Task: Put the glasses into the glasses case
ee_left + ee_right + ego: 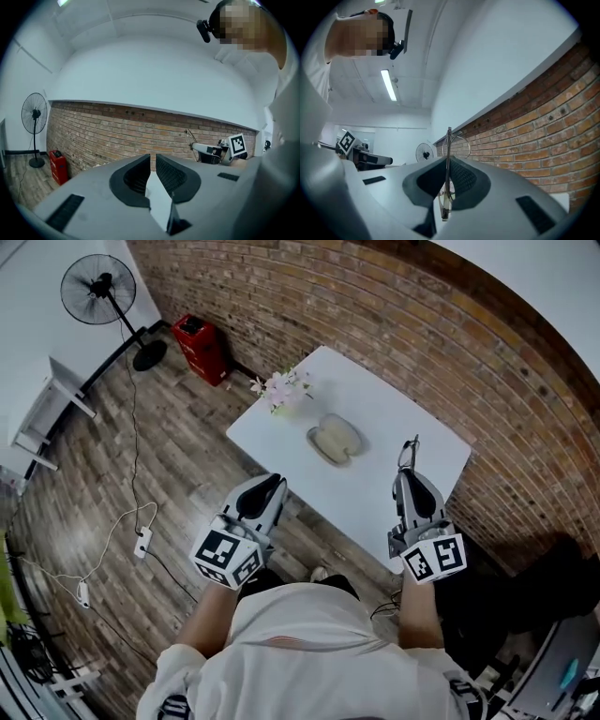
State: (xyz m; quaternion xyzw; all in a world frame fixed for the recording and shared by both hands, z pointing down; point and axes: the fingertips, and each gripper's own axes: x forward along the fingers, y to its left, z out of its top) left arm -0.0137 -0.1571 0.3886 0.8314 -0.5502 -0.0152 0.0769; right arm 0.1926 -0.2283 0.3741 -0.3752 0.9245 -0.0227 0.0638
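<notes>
An open beige glasses case (334, 440) lies on the white table (412, 493), near its middle. My right gripper (409, 474) hovers over the table's near right part, shut on thin wire-framed glasses (410, 454) that stick out beyond its tips. In the right gripper view the glasses (449, 140) stand edge-on, pinched between the dark pads (461, 180). My left gripper (272, 484) hangs off the table's near left edge above the floor. Its jaws (153, 157) are shut with nothing between them. It also sees the right gripper (211, 151) off to its right.
A small bunch of pink flowers (281, 388) stands at the table's far left corner. A brick wall (394, 324) runs behind the table. On the wooden floor are a red box (200, 348), a standing fan (98, 292) and a power strip with cable (142, 542).
</notes>
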